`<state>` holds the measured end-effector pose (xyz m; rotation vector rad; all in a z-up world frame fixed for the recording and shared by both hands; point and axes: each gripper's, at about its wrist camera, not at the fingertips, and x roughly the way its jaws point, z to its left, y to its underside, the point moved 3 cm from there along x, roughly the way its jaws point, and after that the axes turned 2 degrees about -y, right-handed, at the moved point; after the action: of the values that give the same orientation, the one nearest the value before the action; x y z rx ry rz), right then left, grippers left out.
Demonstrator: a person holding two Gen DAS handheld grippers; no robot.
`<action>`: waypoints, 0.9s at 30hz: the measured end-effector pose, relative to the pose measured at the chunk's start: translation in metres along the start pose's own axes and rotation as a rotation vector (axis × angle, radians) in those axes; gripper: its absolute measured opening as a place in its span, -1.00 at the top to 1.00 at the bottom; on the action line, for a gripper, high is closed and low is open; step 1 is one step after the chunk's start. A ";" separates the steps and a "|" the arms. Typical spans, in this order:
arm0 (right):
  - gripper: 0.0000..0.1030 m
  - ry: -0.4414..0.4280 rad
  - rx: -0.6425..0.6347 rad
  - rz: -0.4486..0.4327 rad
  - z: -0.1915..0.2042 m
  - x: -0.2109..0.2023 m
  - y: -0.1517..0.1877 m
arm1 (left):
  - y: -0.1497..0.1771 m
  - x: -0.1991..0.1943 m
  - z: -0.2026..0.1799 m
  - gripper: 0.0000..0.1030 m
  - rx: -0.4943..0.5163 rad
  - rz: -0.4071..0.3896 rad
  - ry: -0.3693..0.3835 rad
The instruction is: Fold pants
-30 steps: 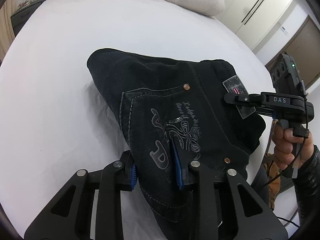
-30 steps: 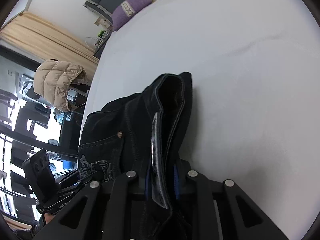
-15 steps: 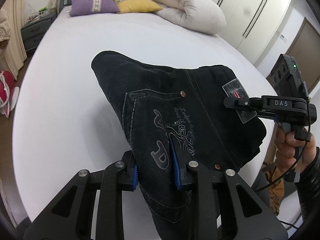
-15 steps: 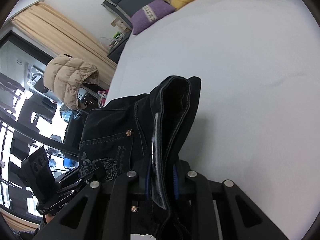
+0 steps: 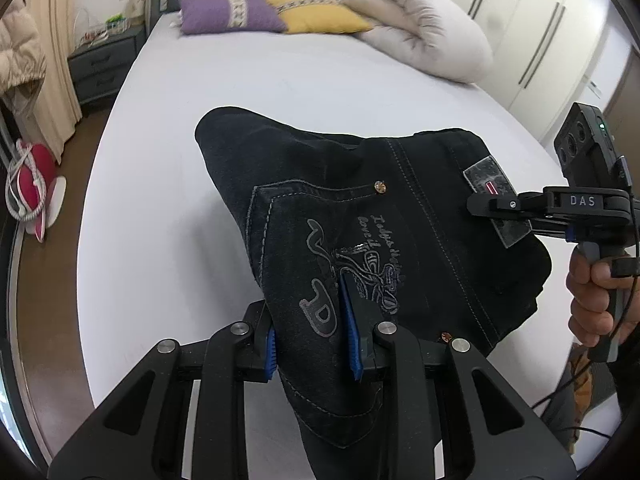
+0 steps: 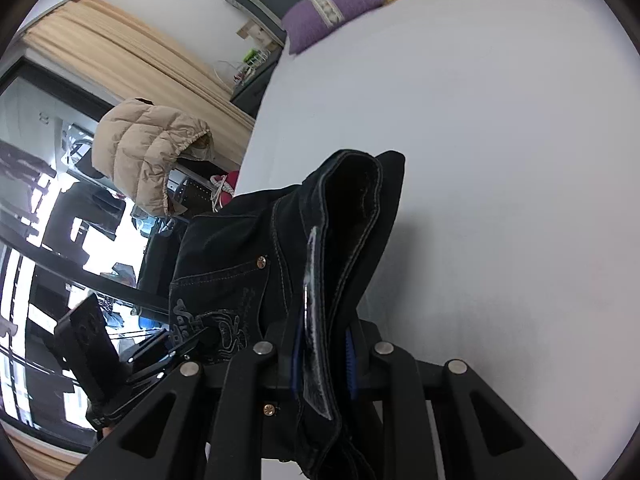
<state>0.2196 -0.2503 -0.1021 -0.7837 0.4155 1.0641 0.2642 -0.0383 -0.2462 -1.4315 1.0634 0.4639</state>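
Note:
Black jeans (image 5: 360, 200) with a grey print on the back pocket hang bunched between both grippers above the white bed (image 5: 304, 80). My left gripper (image 5: 312, 340) is shut on the pocket area, the blue pads pressing the cloth from both sides. In the left wrist view my right gripper (image 5: 486, 204) clamps the waistband by its grey label, with a hand (image 5: 592, 292) on its handle. In the right wrist view my right gripper (image 6: 323, 356) is shut on the folded waistband of the jeans (image 6: 240, 248); the left gripper (image 6: 172, 350) shows low at the left.
Purple (image 5: 224, 12) and yellow (image 5: 316, 12) pillows and a rolled white duvet (image 5: 424, 36) lie at the head of the bed. A nightstand (image 5: 104, 64) and a beige puffer jacket (image 6: 152, 148) stand left of the bed; wardrobe doors (image 5: 540, 32) are at the right.
Both grippers have drawn back from the bed's head and risen a little, carrying the jeans along. More of the pillows, floor and room now shows. Both grips are unchanged.

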 end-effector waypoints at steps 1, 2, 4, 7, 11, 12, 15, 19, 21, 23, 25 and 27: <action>0.63 0.002 0.008 0.012 -0.004 0.009 -0.001 | 0.003 0.008 0.007 0.53 -0.009 0.009 0.006; 0.63 0.004 0.012 0.021 -0.006 0.016 -0.003 | 0.006 0.014 0.014 0.53 -0.014 0.017 0.012; 0.63 0.008 0.031 0.046 -0.015 0.033 -0.004 | 0.008 0.031 0.023 0.53 -0.032 0.037 0.035; 0.60 -0.012 0.108 0.065 -0.040 0.050 -0.005 | 0.017 0.050 0.041 0.47 -0.101 0.053 0.099; 0.44 -0.094 0.213 0.075 -0.069 0.065 0.003 | 0.029 0.061 0.063 0.21 -0.188 0.045 0.171; 0.44 -0.127 0.230 0.066 -0.076 0.066 0.006 | 0.031 0.063 0.064 0.19 -0.192 0.040 0.179; 0.41 -0.191 0.246 0.035 -0.085 0.067 0.011 | 0.039 0.062 0.071 0.15 -0.213 0.019 0.196; 0.24 -0.211 0.251 0.002 -0.084 0.061 0.015 | 0.040 0.057 0.076 0.12 -0.238 0.012 0.212; 0.04 -0.194 0.253 -0.034 -0.085 0.049 0.024 | 0.032 0.051 0.074 0.10 -0.257 0.008 0.203; -0.18 -0.182 0.262 -0.086 -0.085 0.036 0.031 | 0.035 0.042 0.075 -0.02 -0.256 -0.007 0.170; -0.23 -0.145 0.261 -0.127 -0.082 0.022 0.041 | 0.044 0.030 0.075 -0.08 -0.239 -0.032 0.124; -0.25 -0.113 0.245 -0.162 -0.077 0.007 0.052 | 0.051 0.010 0.061 -0.13 -0.196 -0.071 0.045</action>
<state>0.1807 -0.2895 -0.1772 -0.5271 0.3712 0.8821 0.2466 0.0232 -0.2945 -1.6541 1.0210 0.4977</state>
